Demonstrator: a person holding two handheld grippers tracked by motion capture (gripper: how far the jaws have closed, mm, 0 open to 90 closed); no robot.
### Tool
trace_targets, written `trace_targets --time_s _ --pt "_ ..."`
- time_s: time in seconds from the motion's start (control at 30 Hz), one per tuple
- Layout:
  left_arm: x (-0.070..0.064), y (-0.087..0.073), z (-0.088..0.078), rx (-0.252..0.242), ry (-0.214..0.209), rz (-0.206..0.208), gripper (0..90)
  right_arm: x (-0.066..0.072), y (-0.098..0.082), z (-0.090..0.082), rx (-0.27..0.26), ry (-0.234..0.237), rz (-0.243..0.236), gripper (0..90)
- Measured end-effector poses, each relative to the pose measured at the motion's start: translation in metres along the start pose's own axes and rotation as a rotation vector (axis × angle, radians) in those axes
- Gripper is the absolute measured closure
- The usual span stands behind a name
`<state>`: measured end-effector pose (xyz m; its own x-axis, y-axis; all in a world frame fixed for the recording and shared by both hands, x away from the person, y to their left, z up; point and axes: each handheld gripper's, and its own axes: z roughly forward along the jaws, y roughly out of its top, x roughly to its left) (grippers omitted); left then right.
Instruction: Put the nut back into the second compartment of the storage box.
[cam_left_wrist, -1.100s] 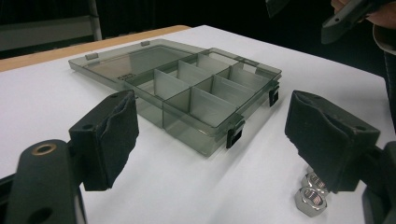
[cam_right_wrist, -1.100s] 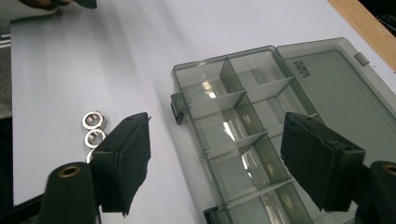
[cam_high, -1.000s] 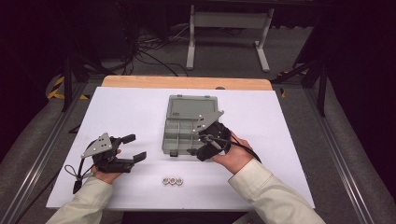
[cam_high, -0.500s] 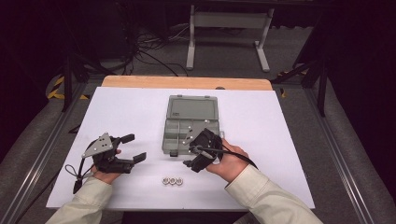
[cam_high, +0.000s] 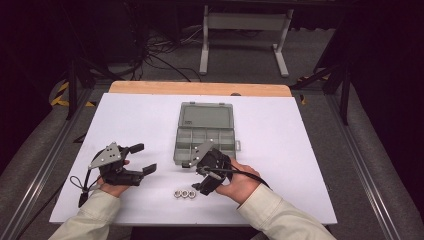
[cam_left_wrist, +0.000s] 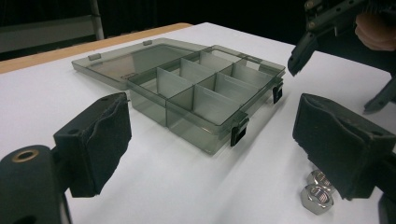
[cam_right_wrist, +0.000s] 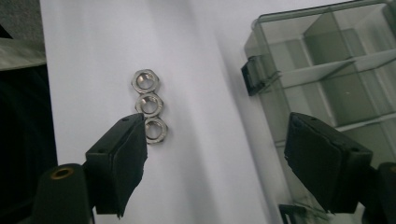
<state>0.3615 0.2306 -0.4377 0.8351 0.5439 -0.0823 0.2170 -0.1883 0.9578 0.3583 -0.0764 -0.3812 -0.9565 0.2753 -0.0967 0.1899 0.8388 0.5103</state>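
Three steel nuts (cam_high: 184, 193) lie in a row at lower centre of the white tabletop (cam_high: 310, 150), just below the open grey compartment box (cam_high: 205, 132). The right gripper (cam_high: 200, 176) hovers beside them with jaws apart and empty; the left gripper (cam_high: 143, 159), lower left, also gapes empty. Beyond the table's wooden far edge (cam_high: 200, 88), grey carpet (cam_high: 250, 55), cables and a metal stand (cam_high: 245, 30) fill the dark upper frame.

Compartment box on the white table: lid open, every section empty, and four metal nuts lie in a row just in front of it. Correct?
Not quite: three nuts, not four, as the right gripper view shows. The compartment box is open and its visible sections are empty.
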Motion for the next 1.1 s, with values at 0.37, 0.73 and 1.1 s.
trace_targets --time_s 0.37,0.73,1.1 --pt "0.000 0.000 -0.001 -0.003 0.002 -0.005 12.3 0.011 -0.003 0.022 0.058 0.041 -0.015 26.3" --pt "-0.001 0.000 0.000 0.001 0.004 0.000 12.5 0.020 -0.005 0.039 0.095 0.076 -0.028 31.9" --pt "-0.002 0.001 0.000 -0.001 0.002 0.001 12.5 0.026 -0.003 0.050 0.126 0.105 -0.041 36.8"
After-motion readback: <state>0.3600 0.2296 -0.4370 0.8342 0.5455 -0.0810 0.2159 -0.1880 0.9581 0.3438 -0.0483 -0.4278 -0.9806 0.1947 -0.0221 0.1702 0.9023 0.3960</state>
